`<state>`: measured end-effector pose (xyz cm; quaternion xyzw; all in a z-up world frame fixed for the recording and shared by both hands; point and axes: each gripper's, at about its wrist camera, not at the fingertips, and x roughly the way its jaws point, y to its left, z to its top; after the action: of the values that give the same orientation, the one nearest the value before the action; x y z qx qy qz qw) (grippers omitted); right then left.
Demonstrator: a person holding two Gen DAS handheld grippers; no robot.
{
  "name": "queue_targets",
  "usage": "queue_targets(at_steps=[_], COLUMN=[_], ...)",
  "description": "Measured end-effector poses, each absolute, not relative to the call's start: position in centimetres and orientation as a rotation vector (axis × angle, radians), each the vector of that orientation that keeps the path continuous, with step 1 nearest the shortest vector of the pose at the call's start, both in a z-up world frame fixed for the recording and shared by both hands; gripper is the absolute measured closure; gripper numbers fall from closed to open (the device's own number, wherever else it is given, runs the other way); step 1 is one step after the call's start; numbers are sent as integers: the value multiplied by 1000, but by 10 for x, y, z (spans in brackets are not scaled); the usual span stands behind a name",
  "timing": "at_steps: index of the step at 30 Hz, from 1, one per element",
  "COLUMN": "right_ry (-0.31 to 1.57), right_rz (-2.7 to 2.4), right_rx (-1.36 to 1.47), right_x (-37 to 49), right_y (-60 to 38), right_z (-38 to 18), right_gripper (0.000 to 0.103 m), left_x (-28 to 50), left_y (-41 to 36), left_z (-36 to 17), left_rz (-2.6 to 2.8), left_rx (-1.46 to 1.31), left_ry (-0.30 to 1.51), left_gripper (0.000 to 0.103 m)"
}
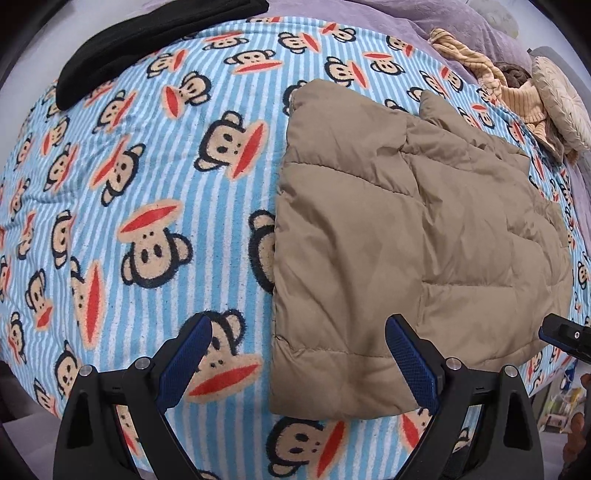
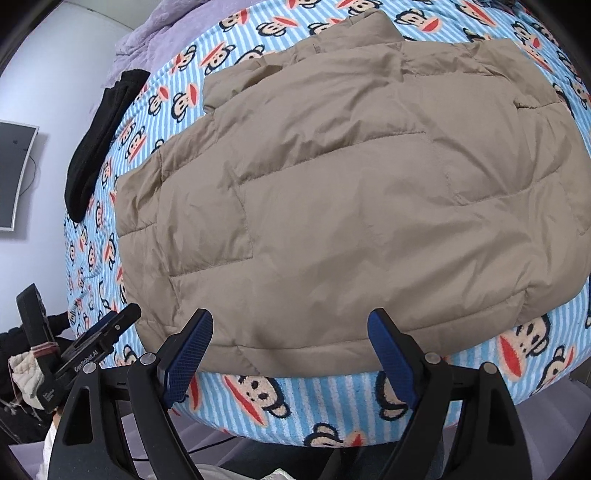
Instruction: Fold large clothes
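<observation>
A tan quilted puffer jacket [image 1: 406, 236] lies folded flat on a blue-striped monkey-print blanket [image 1: 147, 184]. In the left wrist view my left gripper [image 1: 299, 347] hovers open over the jacket's near left corner, its left finger above bare blanket and its right finger above the tan cloth. The right gripper's tip [image 1: 565, 338] shows at the jacket's right edge. In the right wrist view the jacket [image 2: 351, 192] fills the middle, and my right gripper [image 2: 290, 343] stands open just above its near hem with nothing between the fingers. The left gripper [image 2: 99, 343] appears at the left there.
A black garment [image 1: 147, 40] lies at the blanket's far left edge, also the black garment [image 2: 99, 147] in the right view. Yellowish clothes [image 1: 491, 77] and a round cushion [image 1: 561, 99] sit at the far right. Purple bedding [image 1: 443, 14] lies behind. A wall screen [image 2: 14, 173] hangs left.
</observation>
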<state>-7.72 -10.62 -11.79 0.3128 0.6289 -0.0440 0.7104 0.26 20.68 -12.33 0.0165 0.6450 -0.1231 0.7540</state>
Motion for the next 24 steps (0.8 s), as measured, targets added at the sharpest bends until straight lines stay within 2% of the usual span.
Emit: queue_targets(at_steps=[9,15,21,22,23,24], right_ry=[1471,1518,1524,1518,1511,1500], right_rz=[-57,-77,-95,-95,-95,-94], right_rx=[617,625,639,638,637,633], right_x=[-67,-75,-80,-80,-78,-77], right_y=[-126,-134,-135,-136,-136,-137], right_z=[-122,-129,-130,-129,-128,-126], right_gripper=[15,15,15,15,15,15], left_x=[34,61,74,73,74,74], left_y=[232,208,170,166,161,158], left_z=[-141,-195,-211,-212,-212,-211], left_rz=[-427,-639,-756,-765,-770,-783], left_rx=[-168,-267,-303,-293,-280,-282], left_ry=[1423,1542,1571,1578,1580,1582], left_gripper=[8,8,8,9,15,39])
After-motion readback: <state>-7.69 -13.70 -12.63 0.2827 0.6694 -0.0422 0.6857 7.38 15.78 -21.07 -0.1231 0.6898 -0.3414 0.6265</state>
